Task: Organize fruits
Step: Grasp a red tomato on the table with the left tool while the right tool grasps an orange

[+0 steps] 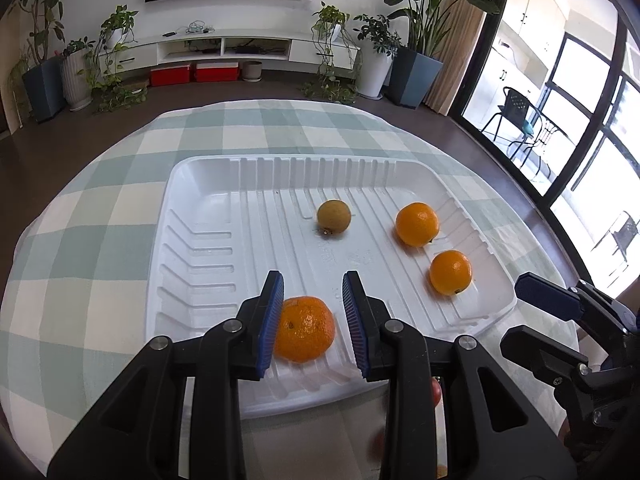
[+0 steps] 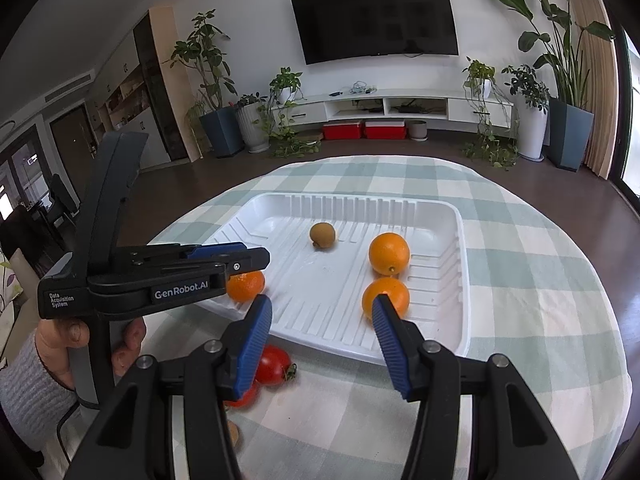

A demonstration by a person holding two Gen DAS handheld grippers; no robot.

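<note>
A white ribbed tray (image 1: 208, 184) (image 2: 452, 320) lies on the checked tablecloth. In it are a kiwi (image 1: 333, 216) (image 2: 322, 235), two oranges (image 1: 417, 224) (image 1: 451, 272) (image 2: 389, 253) (image 2: 385, 297) and a mandarin (image 1: 306, 328) (image 2: 245, 286). My left gripper (image 1: 313, 322) is open, its pads on either side of the mandarin, which rests in the tray's near part; a gap shows on the right side. My right gripper (image 2: 320, 348) is open and empty above the tray's near edge. Two red tomatoes (image 2: 273, 365) (image 2: 244, 398) lie on the cloth under its left finger.
The round table's cloth (image 1: 80, 240) (image 2: 540, 280) falls off at the edges all round. A brown fruit (image 2: 234, 434) lies on the cloth near the right gripper's base. The left gripper's body (image 2: 160, 280) is at the left of the right wrist view. The right gripper's fingers (image 1: 548, 300) show at the right of the left wrist view.
</note>
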